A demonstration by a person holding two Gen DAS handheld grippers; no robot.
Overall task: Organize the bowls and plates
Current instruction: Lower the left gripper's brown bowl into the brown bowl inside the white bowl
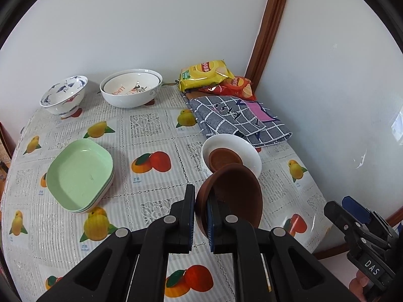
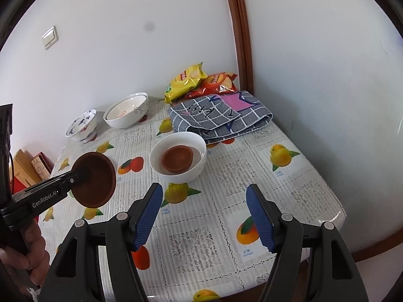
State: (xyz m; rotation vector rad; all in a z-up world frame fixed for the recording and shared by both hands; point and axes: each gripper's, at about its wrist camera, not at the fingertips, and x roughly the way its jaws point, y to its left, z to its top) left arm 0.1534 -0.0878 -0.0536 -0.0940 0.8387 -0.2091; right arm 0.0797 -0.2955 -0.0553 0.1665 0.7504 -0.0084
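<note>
The left gripper [image 1: 201, 201] is clamped on the rim of a small brown clay bowl [image 1: 235, 193], tilted in the air just short of the round white ceramic bowl [image 1: 248, 152], which holds a second brown clay bowl [image 1: 225, 158]. The right gripper [image 2: 204, 216] hangs released and empty, nearer the camera than that white bowl. Stacked pale green plates [image 1: 80, 173] lie well left of it.

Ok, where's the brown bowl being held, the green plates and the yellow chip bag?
Held brown bowl [image 1: 234, 196], left wrist view, on its inner wall.
Green plates [image 1: 80, 173], left wrist view, on the top plate's flat middle.
Yellow chip bag [image 2: 185, 81], right wrist view, on its front.
</note>
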